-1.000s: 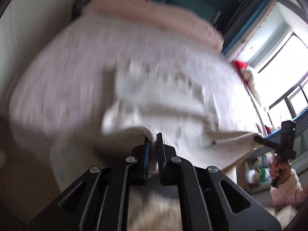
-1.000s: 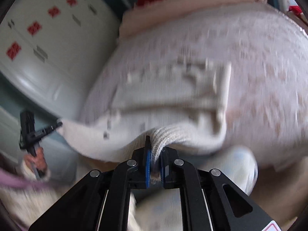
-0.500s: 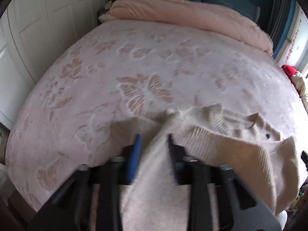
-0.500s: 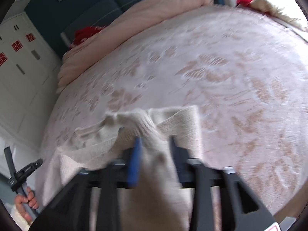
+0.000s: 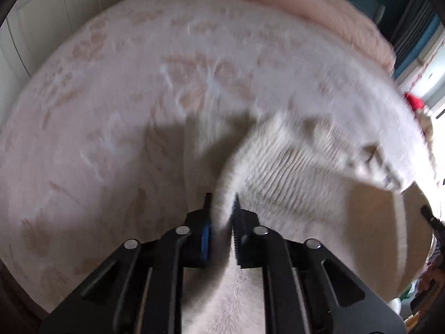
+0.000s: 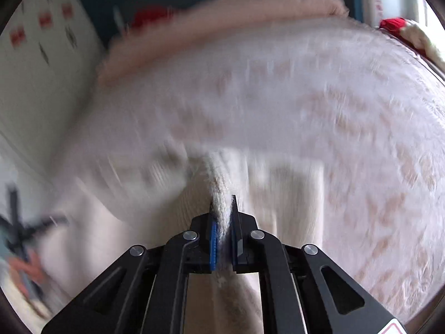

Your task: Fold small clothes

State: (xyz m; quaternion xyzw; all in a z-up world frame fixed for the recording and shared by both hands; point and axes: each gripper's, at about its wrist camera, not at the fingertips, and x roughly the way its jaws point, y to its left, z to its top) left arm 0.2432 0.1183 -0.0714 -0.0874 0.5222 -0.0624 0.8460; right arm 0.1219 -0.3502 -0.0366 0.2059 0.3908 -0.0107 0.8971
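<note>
Both grippers pinch the sweater (image 5: 292, 172): left gripper (image 5: 221, 211) at one edge, right gripper (image 6: 222, 208) at another; the knit hangs stretched between them over the bed (image 5: 111, 97), long axis running gripper to gripper.

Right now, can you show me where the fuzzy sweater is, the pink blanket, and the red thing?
sweater (image 5: 292, 172), left wrist view, on its ribbed knit body.
pink blanket (image 6: 250, 8), right wrist view, on the rolled bundle at the bed's far end.
red thing (image 6: 393, 24), right wrist view, on its blurred top.
</note>
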